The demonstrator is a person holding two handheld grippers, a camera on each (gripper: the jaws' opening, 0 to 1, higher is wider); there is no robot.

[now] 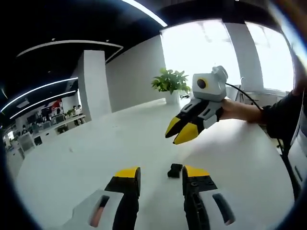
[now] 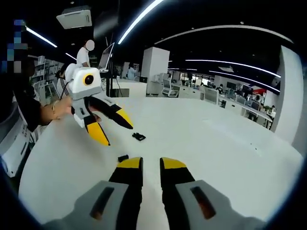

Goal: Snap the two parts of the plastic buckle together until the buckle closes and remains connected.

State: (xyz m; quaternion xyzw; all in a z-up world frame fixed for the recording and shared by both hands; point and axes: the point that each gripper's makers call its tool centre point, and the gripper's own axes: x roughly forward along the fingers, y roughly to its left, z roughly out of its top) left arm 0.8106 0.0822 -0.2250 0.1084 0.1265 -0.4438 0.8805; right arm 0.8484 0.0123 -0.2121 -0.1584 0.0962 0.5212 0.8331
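Two grippers are held above a white table (image 1: pixel 86 153), each with yellow-tipped black jaws. In the left gripper view, the left gripper (image 1: pixel 160 173) rises from the bottom edge with its jaws spread wide and nothing between them. Just beyond its tips, near the inner side of the right-hand jaw, a small black buckle part (image 1: pixel 175 170) is seen lying on the table surface, apart from both jaws. Further out and higher up, the right gripper (image 1: pixel 181 132) is seen held in the air by a person's hand (image 1: pixel 235 109), its jaws set narrowly apart and nothing gripped.

In the right gripper view, the right gripper (image 2: pixel 151 165) is shown with only a slim gap between its jaws and nothing in it. A small black buckle piece (image 2: pixel 123 158) lies on the table just to the left of its left-hand jaw tip, not touched by it. A second black buckle piece (image 2: pixel 138 136) lies further out on the table, well apart from the first. The left gripper (image 2: pixel 114 128) is seen raised over the table at the left, jaws splayed wide, held by a hand (image 2: pixel 58 109) with a dark sleeve.

A potted plant (image 1: pixel 170 82) is placed at the far edge of the table, before bright windows.
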